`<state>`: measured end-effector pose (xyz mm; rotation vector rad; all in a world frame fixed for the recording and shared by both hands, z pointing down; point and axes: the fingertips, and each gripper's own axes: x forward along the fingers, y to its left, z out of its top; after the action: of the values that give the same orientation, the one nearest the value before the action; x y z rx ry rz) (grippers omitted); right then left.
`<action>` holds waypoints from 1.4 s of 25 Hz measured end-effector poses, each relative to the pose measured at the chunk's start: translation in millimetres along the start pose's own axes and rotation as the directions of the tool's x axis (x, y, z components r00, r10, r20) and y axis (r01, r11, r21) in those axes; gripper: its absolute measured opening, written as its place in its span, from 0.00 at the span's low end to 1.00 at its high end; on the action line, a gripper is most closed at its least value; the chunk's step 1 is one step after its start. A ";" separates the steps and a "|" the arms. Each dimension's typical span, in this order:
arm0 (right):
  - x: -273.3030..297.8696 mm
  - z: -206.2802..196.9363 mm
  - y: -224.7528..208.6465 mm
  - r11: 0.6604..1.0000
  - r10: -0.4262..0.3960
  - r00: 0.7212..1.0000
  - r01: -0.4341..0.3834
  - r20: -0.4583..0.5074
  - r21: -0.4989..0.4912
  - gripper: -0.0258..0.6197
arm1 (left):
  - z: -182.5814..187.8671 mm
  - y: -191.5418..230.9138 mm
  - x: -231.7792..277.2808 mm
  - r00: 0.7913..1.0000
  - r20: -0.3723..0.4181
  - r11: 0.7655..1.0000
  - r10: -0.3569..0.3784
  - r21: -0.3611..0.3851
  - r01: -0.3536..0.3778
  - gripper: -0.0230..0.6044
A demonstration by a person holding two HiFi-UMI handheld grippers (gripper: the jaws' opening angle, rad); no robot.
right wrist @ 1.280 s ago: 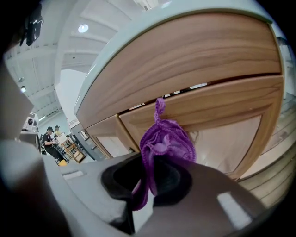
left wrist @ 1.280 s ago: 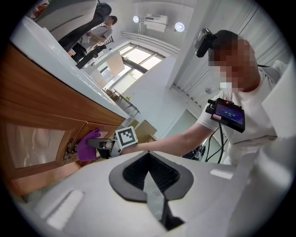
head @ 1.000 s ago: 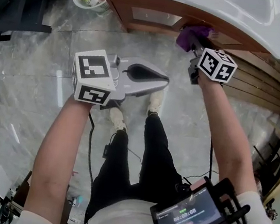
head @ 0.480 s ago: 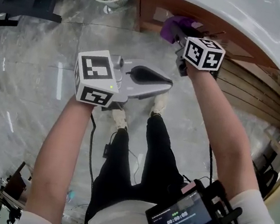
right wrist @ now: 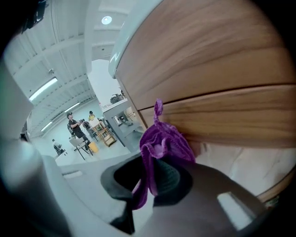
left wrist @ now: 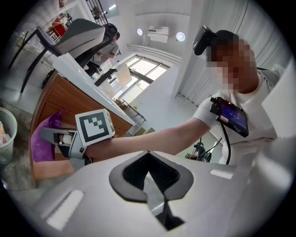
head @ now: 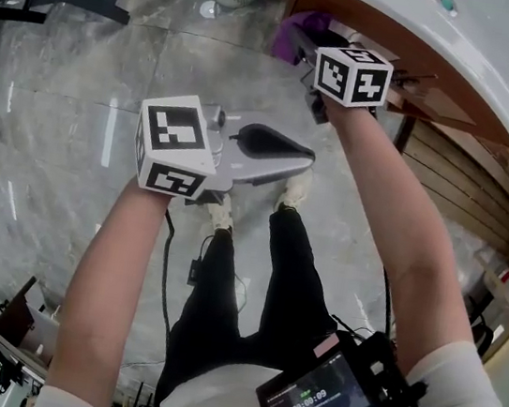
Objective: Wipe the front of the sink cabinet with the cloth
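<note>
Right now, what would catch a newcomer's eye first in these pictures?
The purple cloth stands out first, pinched in the jaws of the right gripper and held up at the wooden cabinet front beneath the white sink. The left gripper hangs over the marble floor in front of the person, jaws together on nothing.

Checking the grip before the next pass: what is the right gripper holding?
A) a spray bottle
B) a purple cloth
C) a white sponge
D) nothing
B: the right gripper has its fingers shut on the purple cloth, up against the wooden cabinet front.
</note>
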<state>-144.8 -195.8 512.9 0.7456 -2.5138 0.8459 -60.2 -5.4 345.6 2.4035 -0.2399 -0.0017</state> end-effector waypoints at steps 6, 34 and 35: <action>-1.5 -4.4 15.6 0.999 0.046 0.999 -0.047 0.012 0.025 0.13 | -1.4 -2.4 -5.8 1.000 0.016 1.000 0.000 -0.011 0.000 0.05; -375.4 -131.2 -305.8 0.799 -0.559 0.829 0.546 -0.024 0.251 0.13 | 14.7 -5.4 158.7 0.973 -0.154 0.985 -0.170 0.002 0.173 0.04; -379.8 -134.3 -318.1 0.784 -0.575 0.817 0.563 -0.037 0.259 0.13 | 14.6 -4.1 162.4 0.973 -0.157 0.985 -0.170 0.000 0.172 0.04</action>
<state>366.1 -188.4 560.7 1.5287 -2.0224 0.9345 99.2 -40.2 342.5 2.4163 0.0402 0.1091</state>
